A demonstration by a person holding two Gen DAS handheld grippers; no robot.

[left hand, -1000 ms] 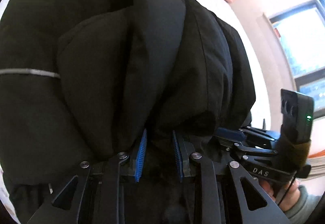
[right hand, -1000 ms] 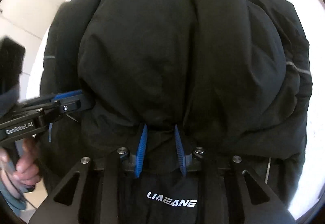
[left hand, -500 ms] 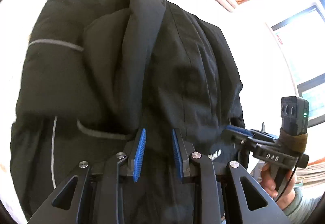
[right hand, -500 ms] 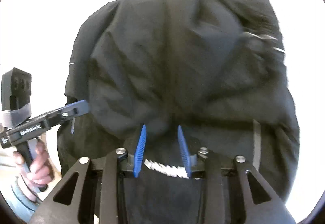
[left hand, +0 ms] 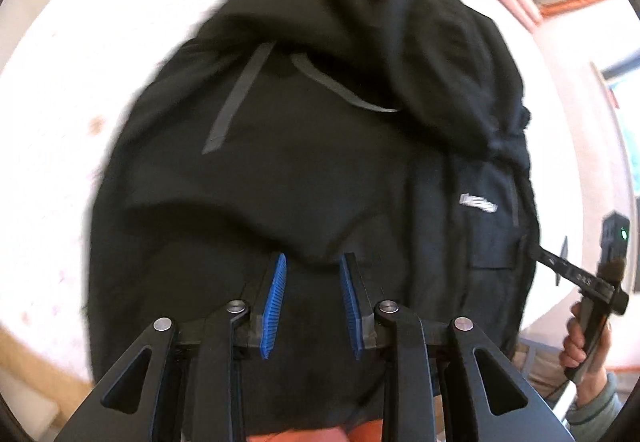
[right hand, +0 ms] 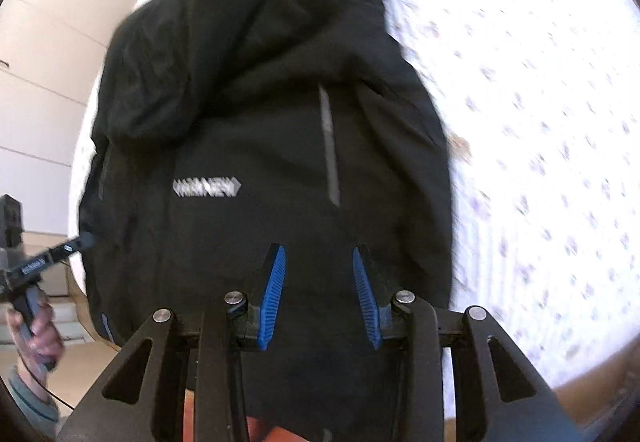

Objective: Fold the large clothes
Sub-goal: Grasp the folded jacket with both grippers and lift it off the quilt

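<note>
Black, padded and bulky, the jacket (left hand: 320, 169) lies heaped on the white flowered bedsheet (right hand: 540, 101), its hood end bunched at the far side of the pile. My left gripper (left hand: 312, 294) hovers over the jacket's near edge with jaws apart, holding nothing — the right gripper (right hand: 318, 290) likewise, spread over the hem nearest me. I judge the shell soft but slippery and springy (it will puff back), so I would pinch thick seams at the jacket's near corners, not loose panels.

Black jacket (left hand: 304, 177) fills middle; floral sheet (right hand: 540, 121) bare on right.
</note>
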